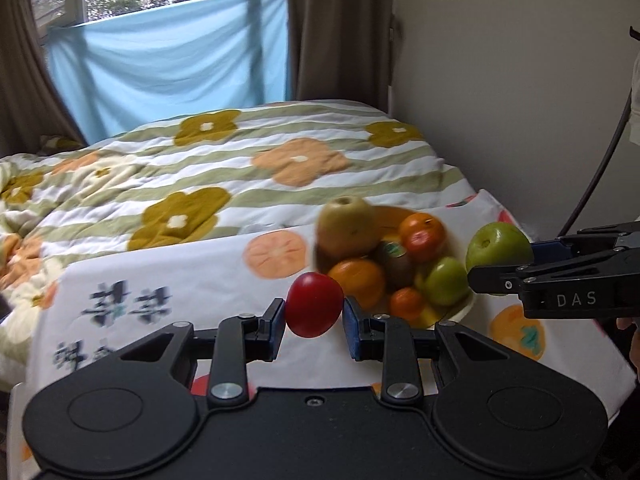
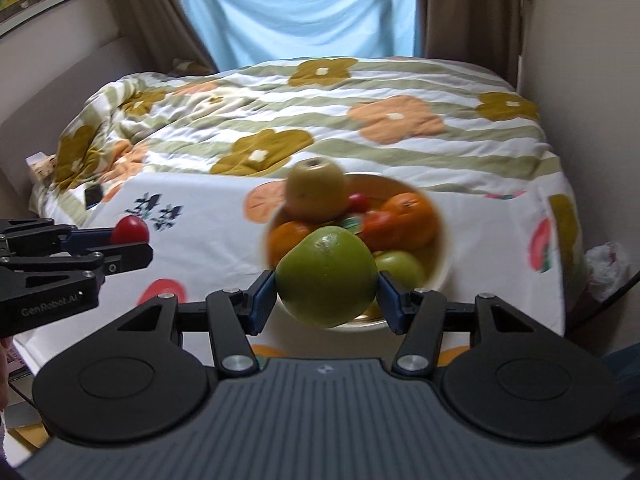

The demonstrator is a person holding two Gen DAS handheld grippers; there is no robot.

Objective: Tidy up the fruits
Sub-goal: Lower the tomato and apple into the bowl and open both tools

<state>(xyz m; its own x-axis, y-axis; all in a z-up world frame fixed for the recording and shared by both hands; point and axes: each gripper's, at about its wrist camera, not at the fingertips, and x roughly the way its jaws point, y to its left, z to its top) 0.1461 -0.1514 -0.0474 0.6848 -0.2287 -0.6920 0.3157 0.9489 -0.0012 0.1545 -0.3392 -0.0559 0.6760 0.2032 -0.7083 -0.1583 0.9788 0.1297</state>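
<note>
A small red fruit [image 1: 314,305], smooth and rounded like a tomato or plum, is clamped between the blue pads of the left gripper [image 1: 314,312], held in the air above the tablecloth [image 1: 168,280] and just in front of the bowl [image 1: 460,312] in the left wrist view. In the right wrist view the same red fruit [image 2: 130,230] shows at the tip of the left gripper [image 2: 124,240], well to the left of the bowl [image 2: 438,272]. The right gripper [image 2: 327,292] is clenched on a green apple [image 2: 326,277], its two pads pressing the apple's sides, and holds it raised over the near part of the bowl. From the left wrist view that green apple [image 1: 498,249] sits at the tip of the right gripper [image 1: 496,268], just beside the bowl's right side. The bowl is cream-coloured and piled with fruit: a large yellow-brown pear [image 2: 316,190] on top, oranges [image 2: 408,216], another green apple [image 1: 446,280], a kiwi with a sticker [image 1: 394,258] and a small red fruit at the back, though blur makes the pile hard to sort. The bowl stands on a white cloth printed with orange fruit slices and dark characters. Behind it lies a bed with a striped, flowered quilt [image 2: 320,120], then a pale blue sheet [image 1: 168,64] hung across the window between brown curtains [image 1: 340,28].
</note>
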